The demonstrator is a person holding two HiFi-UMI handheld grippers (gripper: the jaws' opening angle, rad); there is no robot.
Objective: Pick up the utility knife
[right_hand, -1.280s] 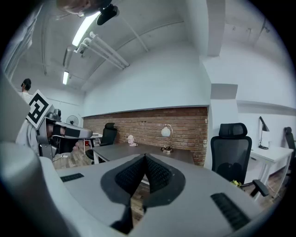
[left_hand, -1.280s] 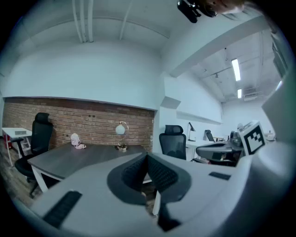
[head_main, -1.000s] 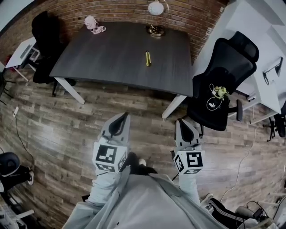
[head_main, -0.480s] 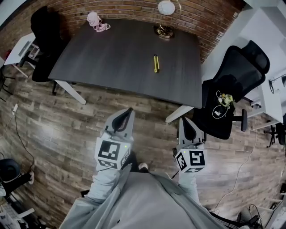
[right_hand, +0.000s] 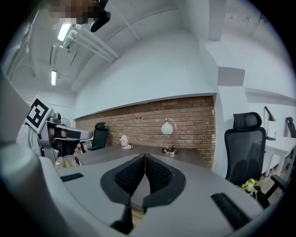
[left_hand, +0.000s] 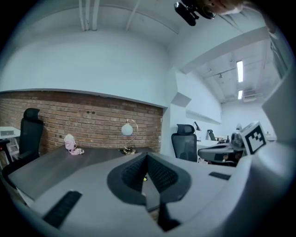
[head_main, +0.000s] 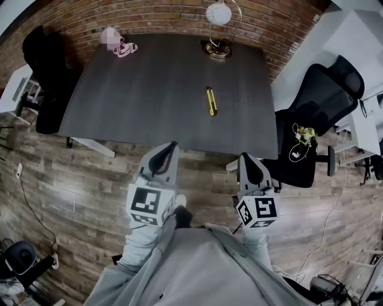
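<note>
At the left edge, a black high-backed office chair [head_main: 45, 89] stands against the side of the dark grey rectangular worktop [head_main: 137, 89]. A small pink item [head_main: 122, 48] (partly obscured by a mosaic patch) lies at the worktop's far left corner, close to the red brick wall [head_main: 161, 15].

The left tongs [head_main: 169, 149] are held over the wood-plank floor [head_main: 72, 179], at the worktop's near edge. In the left gripper view their ribbed black pads are seen brought together at the tips [left_hand: 147, 157], with nothing between them.

The yellow utility knife [head_main: 211, 100] lies flat on the worktop, right of centre, lengthwise toward the wall and well apart from both tongs. Beyond it, at the far edge, a lamp with a white globe and brass base [head_main: 218, 45] is noted.

The right tongs [head_main: 245, 160] are held near the worktop's near right corner. They too are closed tip to tip [right_hand: 145, 157] and empty.

A black mesh office chair [head_main: 317, 113] stands at the right.
</note>
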